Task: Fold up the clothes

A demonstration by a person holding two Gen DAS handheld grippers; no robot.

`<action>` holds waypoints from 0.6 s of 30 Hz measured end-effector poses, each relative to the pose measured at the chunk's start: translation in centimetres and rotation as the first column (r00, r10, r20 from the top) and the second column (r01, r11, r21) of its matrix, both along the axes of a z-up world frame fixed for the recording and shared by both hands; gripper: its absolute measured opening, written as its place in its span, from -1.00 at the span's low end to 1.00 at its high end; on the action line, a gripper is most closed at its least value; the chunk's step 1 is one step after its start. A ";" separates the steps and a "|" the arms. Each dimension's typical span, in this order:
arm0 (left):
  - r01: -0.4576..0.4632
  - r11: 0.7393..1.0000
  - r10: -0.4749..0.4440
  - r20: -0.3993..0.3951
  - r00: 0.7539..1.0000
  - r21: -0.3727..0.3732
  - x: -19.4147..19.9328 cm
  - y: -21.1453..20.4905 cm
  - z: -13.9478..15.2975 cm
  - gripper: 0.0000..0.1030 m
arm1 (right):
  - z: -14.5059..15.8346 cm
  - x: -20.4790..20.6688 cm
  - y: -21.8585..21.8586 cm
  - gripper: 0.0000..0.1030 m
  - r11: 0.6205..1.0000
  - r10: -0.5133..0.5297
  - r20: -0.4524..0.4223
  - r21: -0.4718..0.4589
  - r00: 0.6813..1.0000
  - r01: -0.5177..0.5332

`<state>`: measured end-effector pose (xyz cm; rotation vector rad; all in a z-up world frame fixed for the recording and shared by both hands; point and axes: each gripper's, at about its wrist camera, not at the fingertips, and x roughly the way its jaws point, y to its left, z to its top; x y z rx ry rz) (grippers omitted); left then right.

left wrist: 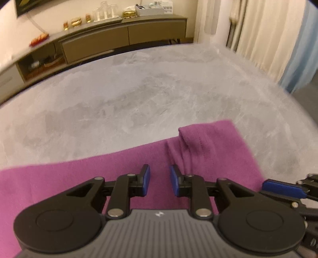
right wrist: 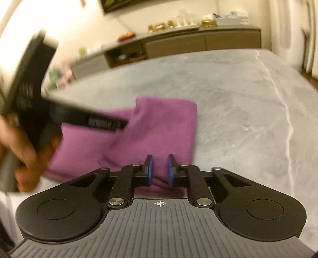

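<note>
We've got a big grey marble-look table (left wrist: 139,95) with the purple garment (left wrist: 99,174) lying flat on its near edge, one end folded over into a thicker flap (right wrist: 165,119). Behind it a long sideboard (left wrist: 123,37) carries a tray of clear glasses (left wrist: 105,12); its open shelf holds stuff too blurry to name. Our left gripper (left wrist: 159,181) hovers over the cloth, pads apart by a small gap, gripping nothing. Our right gripper (right wrist: 160,170) is the same, slightly parted over the cloth's near edge. Only the right view shows the hand (right wrist: 25,150) holding the left gripper.
</note>
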<state>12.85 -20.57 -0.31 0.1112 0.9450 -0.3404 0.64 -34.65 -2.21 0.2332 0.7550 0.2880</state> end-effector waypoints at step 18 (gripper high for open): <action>-0.009 0.977 -0.004 -0.062 0.998 -0.213 -2.8 1.2 -0.4 -0.37 | -0.3 0.5 -0.5 -0.27 0.999 -0.035 -0.013 0.013 0.999 0.035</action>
